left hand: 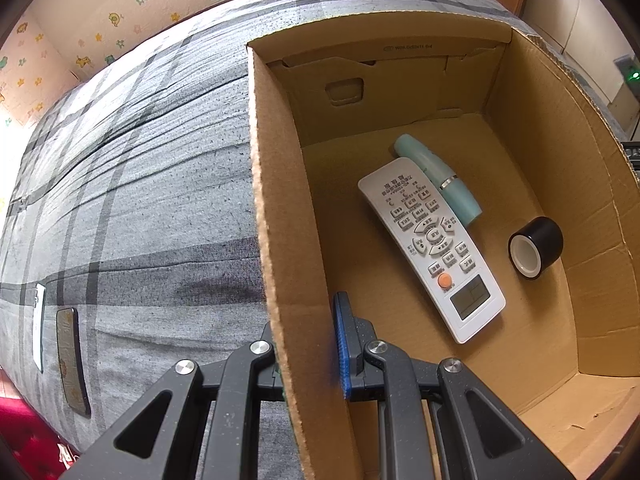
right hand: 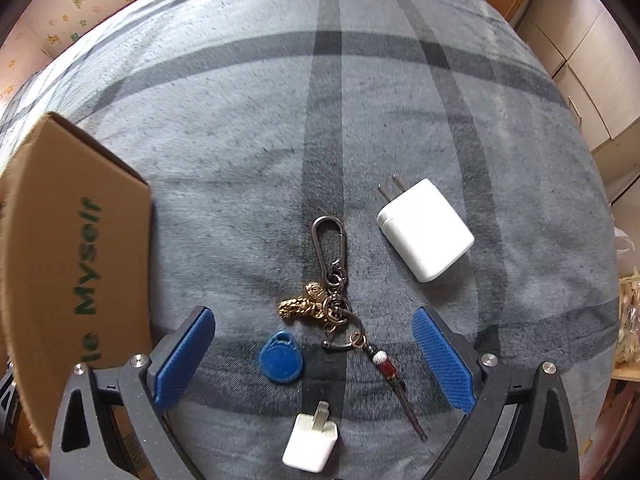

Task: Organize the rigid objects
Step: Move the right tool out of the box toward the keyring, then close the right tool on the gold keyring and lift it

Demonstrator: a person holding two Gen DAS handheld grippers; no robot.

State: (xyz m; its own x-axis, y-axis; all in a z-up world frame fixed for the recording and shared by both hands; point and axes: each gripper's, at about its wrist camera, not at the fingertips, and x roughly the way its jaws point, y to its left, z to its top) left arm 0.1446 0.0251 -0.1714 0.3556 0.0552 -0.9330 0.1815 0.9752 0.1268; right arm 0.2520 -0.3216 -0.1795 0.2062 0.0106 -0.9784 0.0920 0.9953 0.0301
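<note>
My left gripper [left hand: 308, 344] is shut on the left wall of an open cardboard box [left hand: 276, 208], with the blue pad [left hand: 342, 344] inside and the other finger outside. On the box floor lie a white remote [left hand: 432, 248], a teal tube [left hand: 438, 180] and a black tape roll [left hand: 536, 246]. My right gripper [right hand: 312, 320] hangs open just above a keychain [right hand: 330, 248] with a gold charm [right hand: 304, 304] and a blue fob [right hand: 280, 360]. A large white charger [right hand: 426, 230] lies to the right of it. A small white plug [right hand: 310, 444] lies nearer me.
Everything rests on a grey plaid bedspread [right hand: 240, 120]. A dark phone [left hand: 72, 360] and a thin white item [left hand: 39, 328] lie left of the box. The box's outer side [right hand: 72, 240] stands at the left of the right wrist view. Cabinets [right hand: 580, 60] stand at the far right.
</note>
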